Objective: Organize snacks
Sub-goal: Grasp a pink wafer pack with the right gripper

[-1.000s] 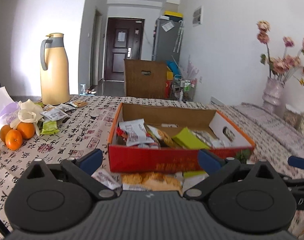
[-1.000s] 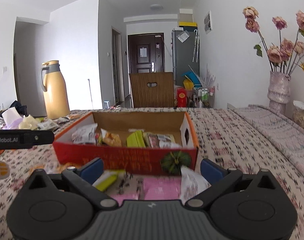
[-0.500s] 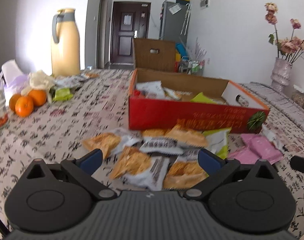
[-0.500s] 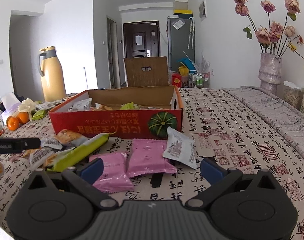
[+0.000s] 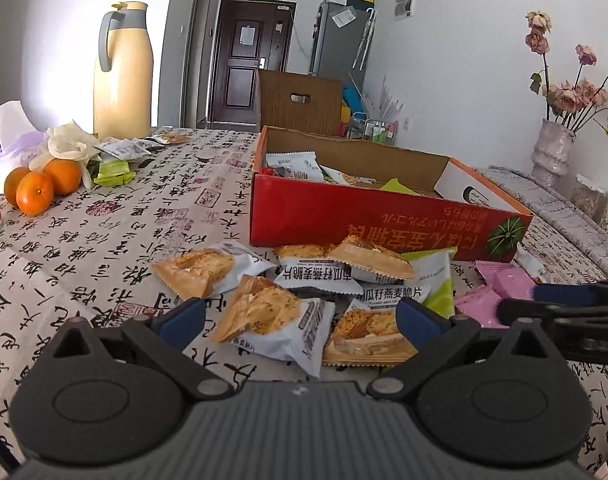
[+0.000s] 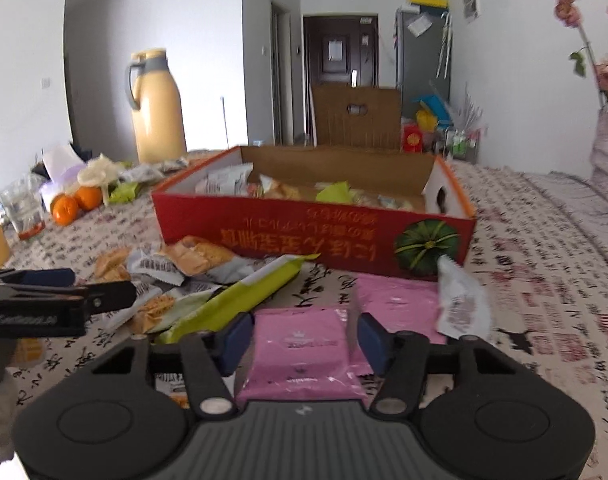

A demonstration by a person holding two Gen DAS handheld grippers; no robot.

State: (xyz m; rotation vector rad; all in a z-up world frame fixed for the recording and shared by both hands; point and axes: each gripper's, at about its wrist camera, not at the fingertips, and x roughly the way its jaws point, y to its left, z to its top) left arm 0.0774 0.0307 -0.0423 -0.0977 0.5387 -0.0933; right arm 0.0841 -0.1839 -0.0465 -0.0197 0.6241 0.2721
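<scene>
A red cardboard box (image 5: 384, 220) (image 6: 304, 236) holding several snack packets stands mid-table. Loose packets lie in front of it: orange-and-grey cracker packets (image 5: 263, 312), a green-white packet (image 5: 436, 280) (image 6: 239, 304) and pink packets (image 5: 504, 280). My left gripper (image 5: 299, 322) is open, low over the cracker packets. My right gripper (image 6: 304, 338) has its jaws narrowed around a pink packet (image 6: 304, 344), its pads at the packet's two edges. A second pink packet (image 6: 400, 304) and a white packet (image 6: 460, 304) lie just beyond.
At the left stand a yellow thermos (image 5: 123, 72), oranges (image 5: 43, 184), a glass (image 6: 23, 208), tissues and more packets (image 5: 119, 148). A vase with flowers (image 5: 552, 148) stands at the right. A brown chair back (image 5: 299, 100) is behind the table.
Both grippers have pulled back from the box and dropped toward the loose packets. The right gripper's jaws have closed in around the pink packet. The left stays open.
</scene>
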